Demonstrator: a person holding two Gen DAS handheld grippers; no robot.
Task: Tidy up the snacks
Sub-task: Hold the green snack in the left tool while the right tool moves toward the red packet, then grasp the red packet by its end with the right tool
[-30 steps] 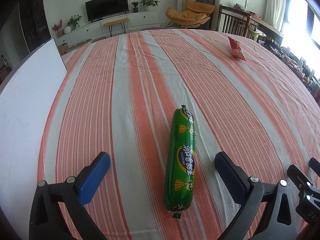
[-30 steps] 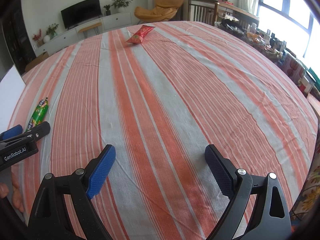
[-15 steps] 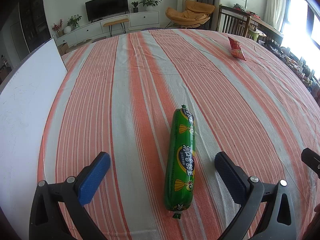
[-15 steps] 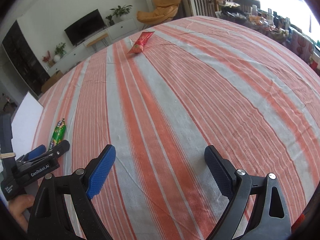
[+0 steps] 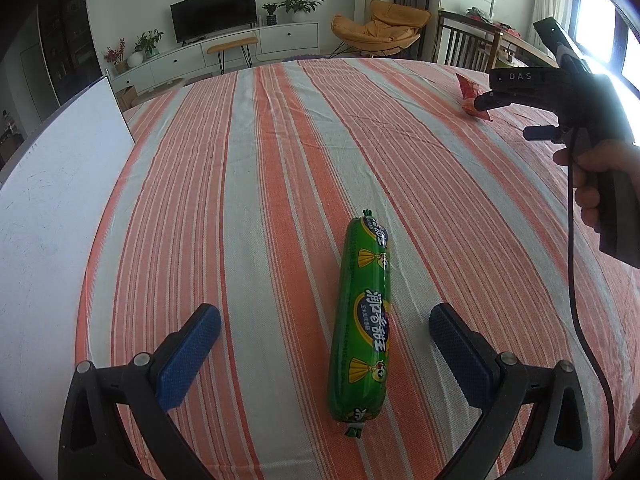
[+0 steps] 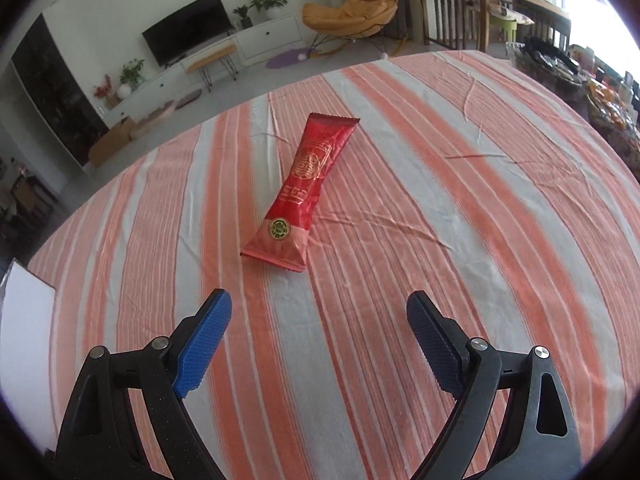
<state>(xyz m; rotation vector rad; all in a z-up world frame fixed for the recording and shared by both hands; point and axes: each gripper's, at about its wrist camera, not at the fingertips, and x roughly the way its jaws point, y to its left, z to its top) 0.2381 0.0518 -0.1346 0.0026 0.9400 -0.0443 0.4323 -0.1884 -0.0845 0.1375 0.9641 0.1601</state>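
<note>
Green sausage stick is lying lengthwise on the striped tablecloth, its near half being framed between the two blue pads of the left gripper. Jaws are being held wide; neither pad is touching the wrapper.

Red snack packet is lying flat on the same cloth, just ahead of the right gripper, slanted with its wider sealed end nearer the pads. This gripper is also being held spread wide, nothing between its fingers, and the packet is sitting beyond the tips, apart from them.

In the left wrist view the right gripper is being seen from the side, carried above the cloth by a hand, its front end overlapping the red packet at the far right. A black cable is hanging from its handle.

White board is lying along the left edge of the table. Beyond the table, a television, a white cabinet and an orange lounge chair are being seen.
</note>
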